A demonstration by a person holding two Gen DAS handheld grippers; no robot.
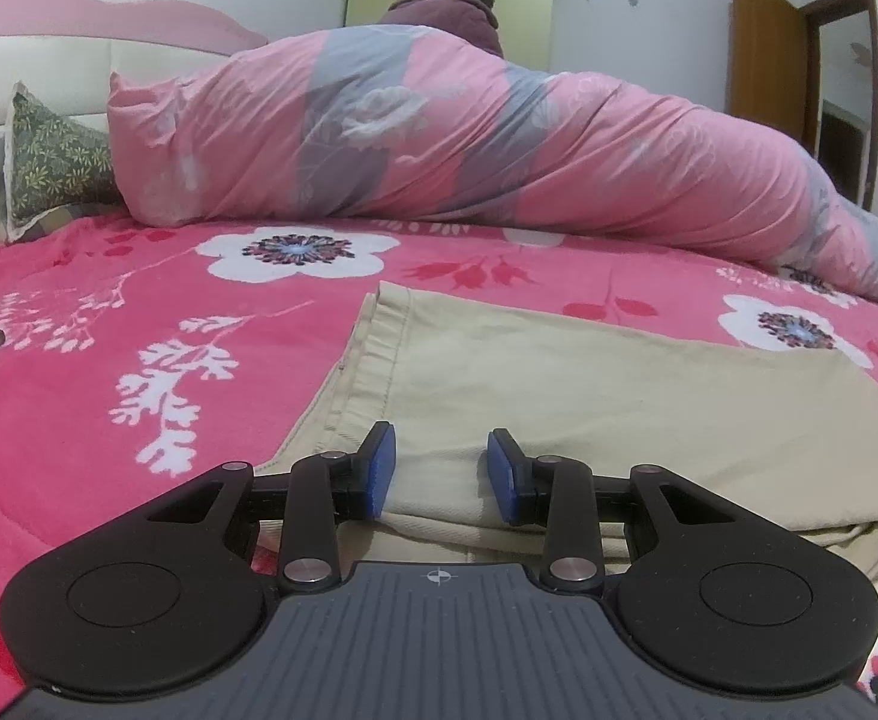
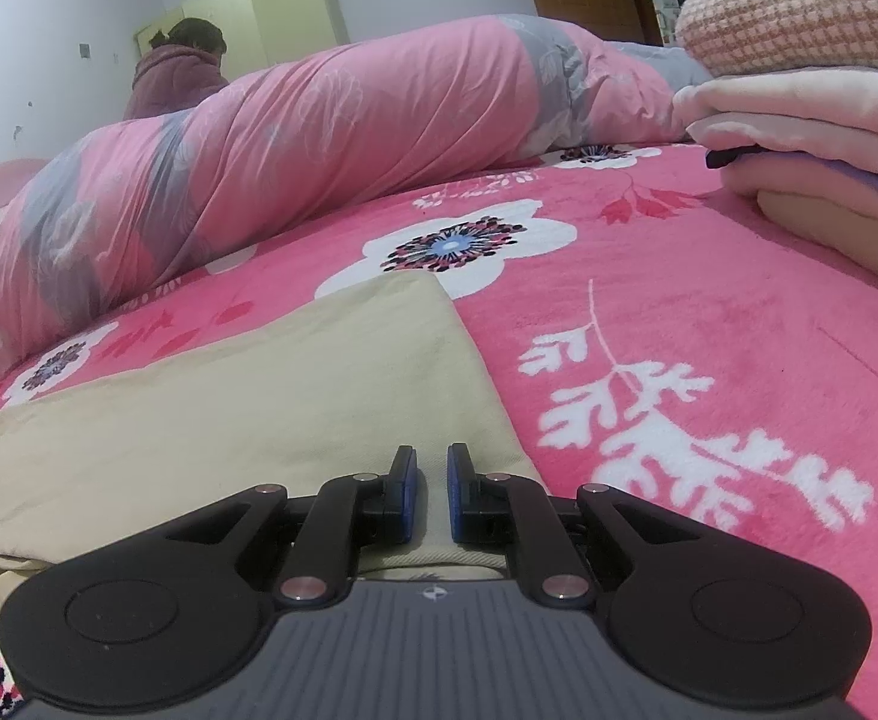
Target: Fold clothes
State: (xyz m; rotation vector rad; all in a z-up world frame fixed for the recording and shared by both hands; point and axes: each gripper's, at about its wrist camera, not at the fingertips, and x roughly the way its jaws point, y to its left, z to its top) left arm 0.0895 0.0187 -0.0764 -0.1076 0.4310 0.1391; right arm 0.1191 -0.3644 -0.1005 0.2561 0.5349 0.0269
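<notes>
Left wrist view: your left gripper (image 1: 441, 474) hangs released, blue pads apart over the folded beige trousers (image 1: 619, 396) at lower centre. Right wrist view: your right gripper (image 2: 431, 495) looks nearly clenched, though whether it pinches the trousers' near edge I can't tell; level both hands before folding.

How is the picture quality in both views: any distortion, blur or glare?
Left wrist view: strong fisheye bending, dark corners, beige trousers sharp, soft even light, no glare. Right wrist view: same curving of the pink bedspread, far wall slightly soft, no hard shadows.
</notes>
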